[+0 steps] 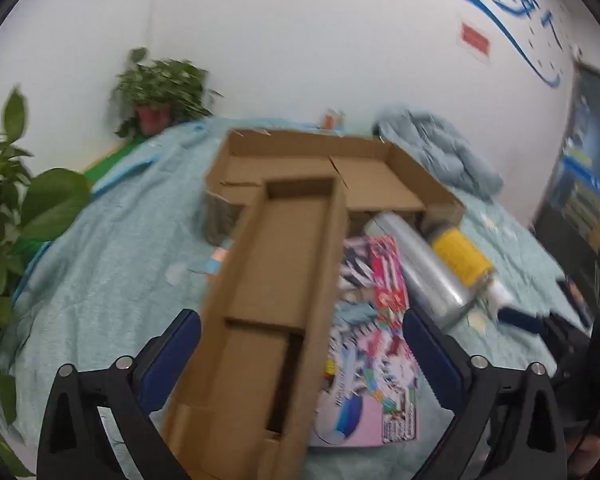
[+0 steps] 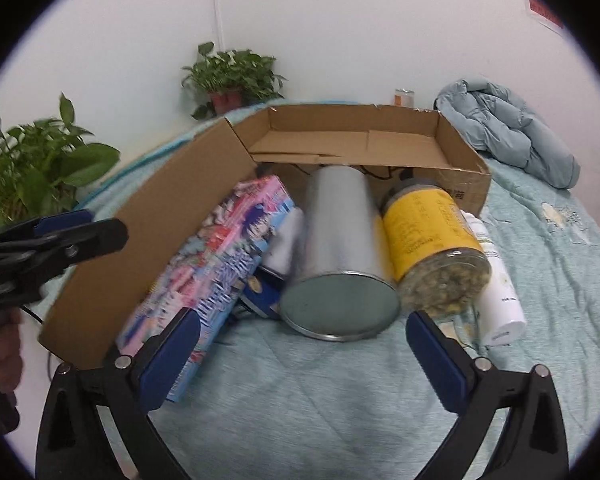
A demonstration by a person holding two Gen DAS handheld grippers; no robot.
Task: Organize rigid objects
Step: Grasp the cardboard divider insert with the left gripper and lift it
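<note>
Two grippers, left (image 1: 302, 344) and right (image 2: 303, 346), both spread wide, pinching nothing. Centre frame on blue bedspread (image 2: 540, 264): silver can (image 2: 336, 240), yellow-labelled jar (image 2: 428, 232), pink box (image 2: 220, 256), white bottle (image 2: 496, 280), beside cardboard box (image 2: 340, 136).

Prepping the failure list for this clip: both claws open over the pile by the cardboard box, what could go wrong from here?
1. The silver can and yellow-labelled jar lie on their sides on soft bedding, so either could roll if nudged.
2. The long cardboard tray leans over the colourful box between the left claw pads; a closing grip may catch the wrong one.
3. The white bottle sits tight beside the jar, leaving the right claw little room.
</note>
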